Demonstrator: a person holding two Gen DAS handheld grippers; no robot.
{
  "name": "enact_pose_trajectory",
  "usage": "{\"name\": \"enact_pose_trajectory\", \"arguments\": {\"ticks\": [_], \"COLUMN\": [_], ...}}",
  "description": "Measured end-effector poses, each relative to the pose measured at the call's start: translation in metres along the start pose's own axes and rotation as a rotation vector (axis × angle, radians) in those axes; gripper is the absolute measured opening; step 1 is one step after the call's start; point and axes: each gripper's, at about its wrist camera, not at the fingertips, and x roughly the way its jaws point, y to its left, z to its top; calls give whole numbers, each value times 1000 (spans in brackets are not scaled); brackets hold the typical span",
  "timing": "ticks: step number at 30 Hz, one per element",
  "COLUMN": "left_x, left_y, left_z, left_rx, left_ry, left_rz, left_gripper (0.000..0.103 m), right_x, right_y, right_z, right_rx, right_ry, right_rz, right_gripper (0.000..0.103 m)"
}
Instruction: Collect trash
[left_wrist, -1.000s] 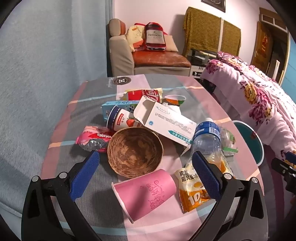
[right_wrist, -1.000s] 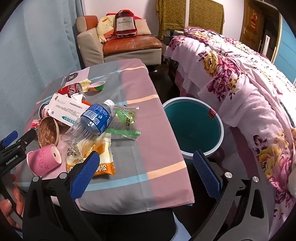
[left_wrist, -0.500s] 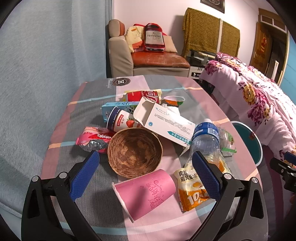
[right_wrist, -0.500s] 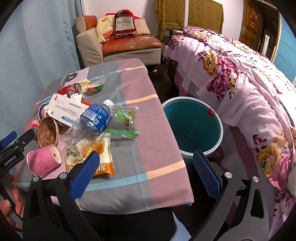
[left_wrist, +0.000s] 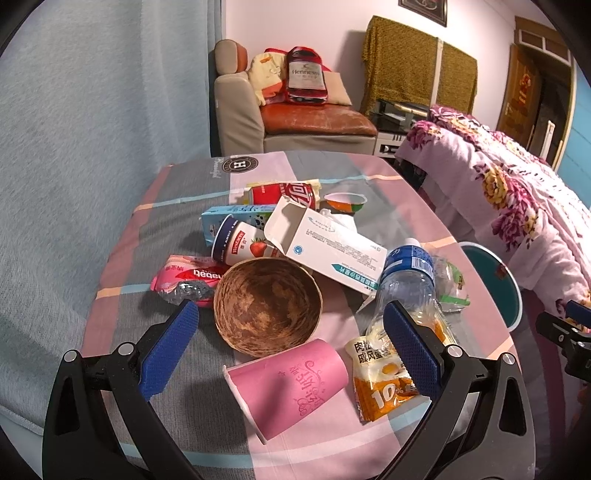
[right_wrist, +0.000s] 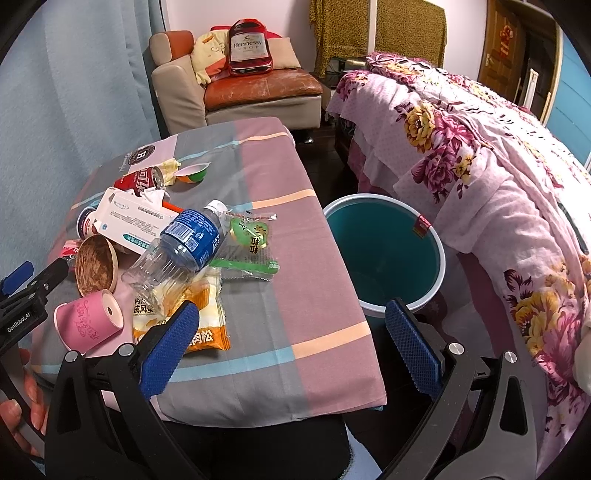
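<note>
Trash pile (right_wrist: 166, 254) lies on the table's (right_wrist: 295, 295) left half; bin (right_wrist: 384, 254) stands right of it.

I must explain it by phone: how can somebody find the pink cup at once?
Find the table under the striped cloth. At the near end of its trash pile, just before the brown bowl, lies the pink cup. It is the only plain pink thing lying on its side.

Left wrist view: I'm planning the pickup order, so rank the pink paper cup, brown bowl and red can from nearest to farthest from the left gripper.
1. Pink paper cup, lying just ahead.
2. Brown bowl, directly behind it.
3. Red can, at the pile's far end.
</note>
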Motion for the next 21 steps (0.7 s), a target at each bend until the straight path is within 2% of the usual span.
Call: {"name": "enact_pose_trajectory", "arguments": {"ticks": [21], "left_x": [-4], "left_y": [-5], "left_z": [4], "left_rx": [2], "left_ry": [-1], "left_rz": [-4], "left_gripper": [100], "right_x": [2], "right_y": [5], "right_z": [5], "right_rx": [-5], "right_ry": [11], "right_rz": [-4], "right_gripper": [97]}}
